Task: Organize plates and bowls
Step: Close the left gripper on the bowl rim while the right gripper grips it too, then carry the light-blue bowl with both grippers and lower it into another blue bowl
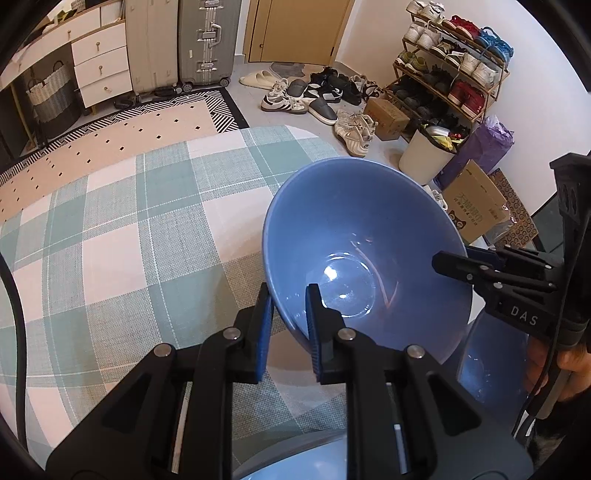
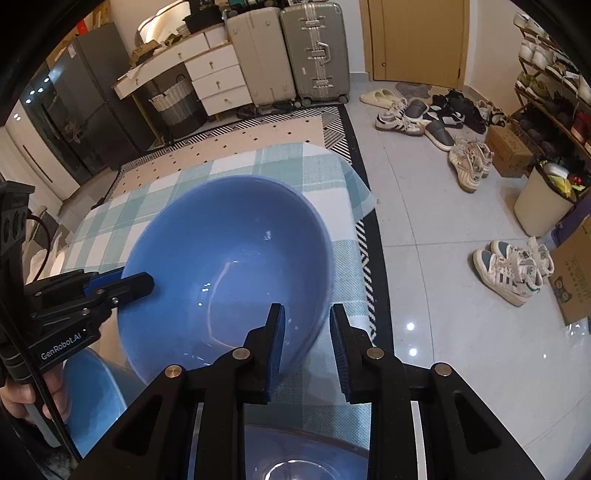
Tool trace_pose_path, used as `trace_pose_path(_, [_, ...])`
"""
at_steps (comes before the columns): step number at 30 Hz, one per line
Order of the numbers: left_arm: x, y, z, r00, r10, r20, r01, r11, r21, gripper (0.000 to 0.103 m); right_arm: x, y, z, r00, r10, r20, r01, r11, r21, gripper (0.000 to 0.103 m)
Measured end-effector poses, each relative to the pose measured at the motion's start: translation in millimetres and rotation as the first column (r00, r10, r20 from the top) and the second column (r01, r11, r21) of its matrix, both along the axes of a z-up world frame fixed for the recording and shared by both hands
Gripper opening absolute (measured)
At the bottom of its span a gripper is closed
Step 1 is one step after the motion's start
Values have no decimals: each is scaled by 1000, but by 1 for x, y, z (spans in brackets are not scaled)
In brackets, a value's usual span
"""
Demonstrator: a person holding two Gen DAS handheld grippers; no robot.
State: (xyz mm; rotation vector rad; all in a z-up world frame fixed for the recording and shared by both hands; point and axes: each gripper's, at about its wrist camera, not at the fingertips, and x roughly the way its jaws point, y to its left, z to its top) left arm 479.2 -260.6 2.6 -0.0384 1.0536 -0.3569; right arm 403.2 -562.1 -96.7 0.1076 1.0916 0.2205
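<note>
Left wrist view: your left gripper [image 1: 289, 314] pinches the blue bowl's [image 1: 365, 236] rim, and your right gripper [image 2: 307, 345] clamps the opposite rim. Uneven lifting could tip it onto the bowl [image 2: 92, 398] beside it.

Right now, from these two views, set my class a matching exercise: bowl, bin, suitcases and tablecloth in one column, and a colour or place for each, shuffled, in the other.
Things:
1. bowl
2. bin
3. suitcases
4. tablecloth

Colour or place:
A. checked green and white
B. blue
C. on the floor by the shoe rack
D. upright, left of the door

Pairs: 1-B, 2-C, 3-D, 4-A
</note>
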Motion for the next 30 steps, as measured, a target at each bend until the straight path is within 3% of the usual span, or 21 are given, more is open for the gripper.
trace_pose_path(6, [0, 0, -1, 1000, 0, 1, 0, 1000, 0, 15, -2, 2, 3, 1000, 11, 25, -12, 1000, 18, 26])
trace_pose_path(14, [-3, -2, 6, 999, -6, 32, 5, 1000, 15, 15, -8, 9, 15, 997, 14, 72, -11, 999, -32, 26])
trace_pose_path(30, [-42, 4, 68, 990, -12, 140, 11, 1000, 3, 15, -35, 11, 51, 990, 17, 137, -14, 1000, -23, 26])
